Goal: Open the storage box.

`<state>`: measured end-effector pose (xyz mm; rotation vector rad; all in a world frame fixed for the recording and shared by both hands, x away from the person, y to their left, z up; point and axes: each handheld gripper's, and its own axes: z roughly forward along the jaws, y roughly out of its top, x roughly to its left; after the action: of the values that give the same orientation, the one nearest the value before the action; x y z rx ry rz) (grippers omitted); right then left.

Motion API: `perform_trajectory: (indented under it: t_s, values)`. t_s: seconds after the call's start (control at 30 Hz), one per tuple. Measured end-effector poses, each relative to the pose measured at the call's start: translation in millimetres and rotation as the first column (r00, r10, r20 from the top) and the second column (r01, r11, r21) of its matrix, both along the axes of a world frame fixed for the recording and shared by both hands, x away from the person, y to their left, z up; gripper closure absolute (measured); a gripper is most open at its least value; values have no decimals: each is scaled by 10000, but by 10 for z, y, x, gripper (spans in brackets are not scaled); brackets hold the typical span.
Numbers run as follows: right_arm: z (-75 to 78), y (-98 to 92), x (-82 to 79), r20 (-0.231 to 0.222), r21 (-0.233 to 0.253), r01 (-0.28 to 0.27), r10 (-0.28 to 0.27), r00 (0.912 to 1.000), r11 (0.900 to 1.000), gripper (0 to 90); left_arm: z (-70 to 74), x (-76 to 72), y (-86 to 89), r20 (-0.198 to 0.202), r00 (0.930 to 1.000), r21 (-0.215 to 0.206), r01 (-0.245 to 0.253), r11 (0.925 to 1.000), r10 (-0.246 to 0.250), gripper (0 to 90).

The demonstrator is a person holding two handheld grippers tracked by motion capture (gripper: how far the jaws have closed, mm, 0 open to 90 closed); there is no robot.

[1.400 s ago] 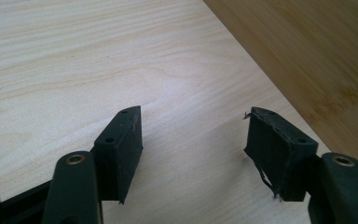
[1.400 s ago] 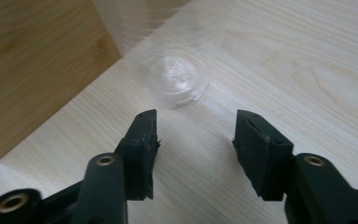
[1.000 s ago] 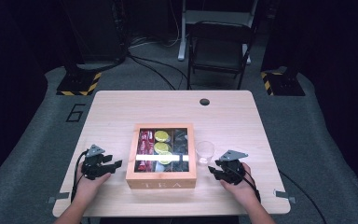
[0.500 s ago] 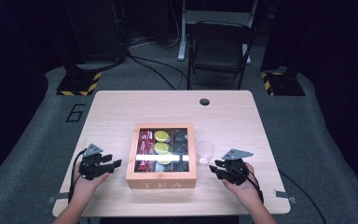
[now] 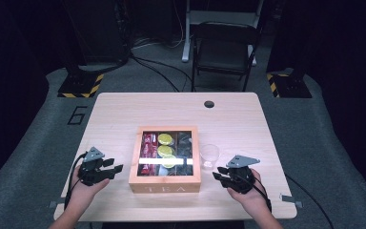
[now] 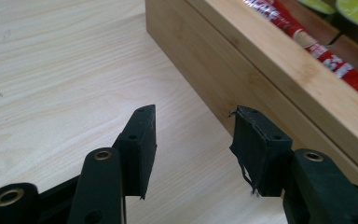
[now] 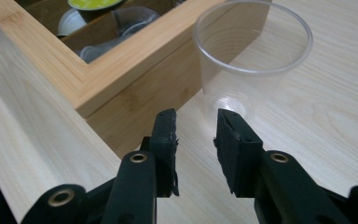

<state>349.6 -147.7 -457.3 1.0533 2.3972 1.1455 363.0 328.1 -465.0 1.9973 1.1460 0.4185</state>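
With its fingers (image 7: 165, 135) parted and empty, the right gripper (image 7: 196, 128) should probably advance straight until the clear cup (image 7: 251, 56) ahead stands between them, avoiding the wooden box (image 7: 135, 60) beside.

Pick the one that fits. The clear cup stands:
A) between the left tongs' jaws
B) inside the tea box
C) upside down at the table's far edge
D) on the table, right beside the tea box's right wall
D: the cup stands upright on the table next to the box, just ahead of the open right tongs, which hold nothing.
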Motion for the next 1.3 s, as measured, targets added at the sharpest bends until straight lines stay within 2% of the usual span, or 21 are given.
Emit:
perform_trajectory:
  t_s: [0.1,0.27,0.43,0.57,0.7,0.97,1.07,1.3]
  values:
    - [52,31,-40,2,221,-108,108,9999,9997,687,34,-58,-8,124,9999,-151,82,9999,-80,499]
    - [76,69,-76,119,290,-366,362,9993,9989,709,79,-146,-24,173,9993,-210,326,9992,-322,512]
    - [85,107,-122,16,382,-543,542,9985,9978,727,129,-228,-35,255,9984,-233,507,9984,-501,531]
    - [86,138,-157,52,458,-681,679,9977,9966,737,152,-310,-33,334,9974,-432,658,9969,-644,541]
    - [80,167,-187,55,381,-897,896,9960,9952,746,142,-385,-49,381,9973,-422,636,9971,-620,550]
    - [55,264,-268,-53,321,-1308,1310,9914,9909,788,118,-464,-107,365,9950,-344,944,9949,-932,575]
    - [30,300,-287,-116,378,-1382,1387,9903,9897,804,87,-486,-123,409,9953,-400,890,9952,-874,577]
    - [-32,321,-289,-162,234,-1649,1653,9861,9860,831,37,-511,-127,228,9944,-308,1042,9941,-1036,591]
